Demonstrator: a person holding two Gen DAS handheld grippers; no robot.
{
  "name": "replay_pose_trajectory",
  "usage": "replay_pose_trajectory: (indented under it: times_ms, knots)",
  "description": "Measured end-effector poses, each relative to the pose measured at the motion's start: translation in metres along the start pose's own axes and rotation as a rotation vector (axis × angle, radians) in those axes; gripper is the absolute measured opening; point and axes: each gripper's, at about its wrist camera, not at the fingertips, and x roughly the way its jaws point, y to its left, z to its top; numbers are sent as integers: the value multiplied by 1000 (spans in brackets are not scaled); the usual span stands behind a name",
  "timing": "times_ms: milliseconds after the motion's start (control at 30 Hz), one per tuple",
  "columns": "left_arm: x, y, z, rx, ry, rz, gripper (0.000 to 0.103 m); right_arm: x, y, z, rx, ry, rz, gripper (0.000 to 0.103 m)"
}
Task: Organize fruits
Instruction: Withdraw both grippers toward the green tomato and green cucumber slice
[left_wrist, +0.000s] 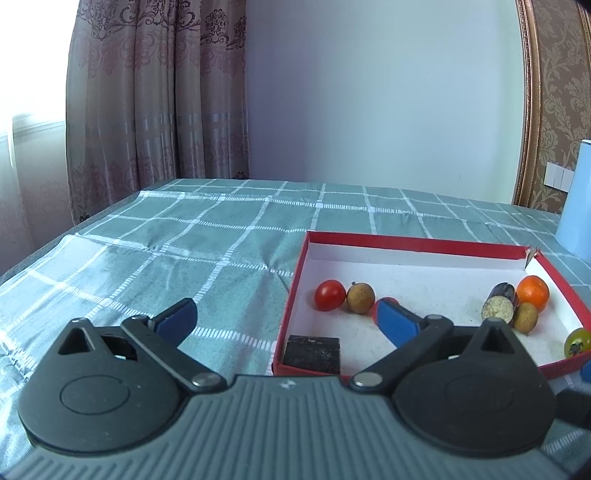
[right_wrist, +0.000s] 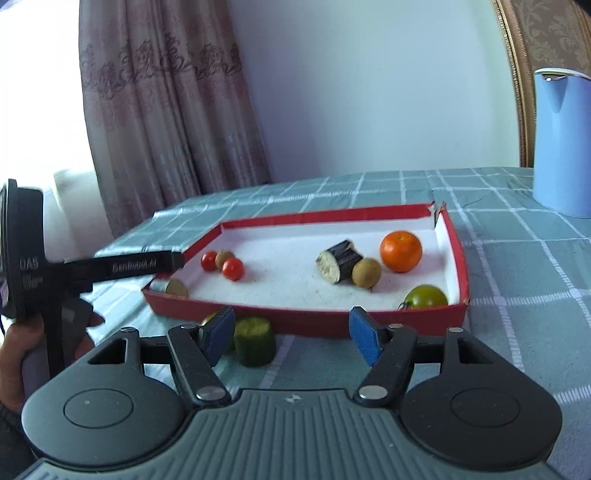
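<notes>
A red box with a white floor (left_wrist: 299, 266) (right_wrist: 456, 240) lies on the checked cloth. In it are two red tomatoes (right_wrist: 232, 268), longans (right_wrist: 366, 272), an orange (right_wrist: 400, 251), a dark cut piece (right_wrist: 340, 260), a green tomato (right_wrist: 425, 296) and a dark chunk in the near left corner (left_wrist: 312, 353). A green cucumber piece (right_wrist: 255, 341) lies on the cloth outside the box front. My left gripper (left_wrist: 286, 319) is open and empty over the box's left wall. My right gripper (right_wrist: 291, 338) is open and empty, just right of the cucumber piece.
A blue kettle (right_wrist: 561, 140) stands at the back right on the green checked tablecloth (left_wrist: 184, 236). Curtains (left_wrist: 155, 92) hang behind the table's far left. The left gripper's body and the holding hand (right_wrist: 37, 280) show at the left of the right wrist view.
</notes>
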Motion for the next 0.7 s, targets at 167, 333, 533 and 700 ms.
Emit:
replay_pose_trajectory:
  times_ms: [167, 333, 533, 700]
  knots:
    - [0, 0, 0, 0, 2, -1, 103, 11, 10, -3, -41, 49, -6, 68]
    - [0, -1, 0, 2, 5, -1, 103, 22, 13, -4, -57, 82, -22, 68]
    - [-1, -1, -1, 7, 4, -4, 103, 38, 14, -2, -45, 128, -19, 68]
    - [-1, -2, -1, 8, 3, -8, 103, 44, 19, -1, -50, 130, -15, 62]
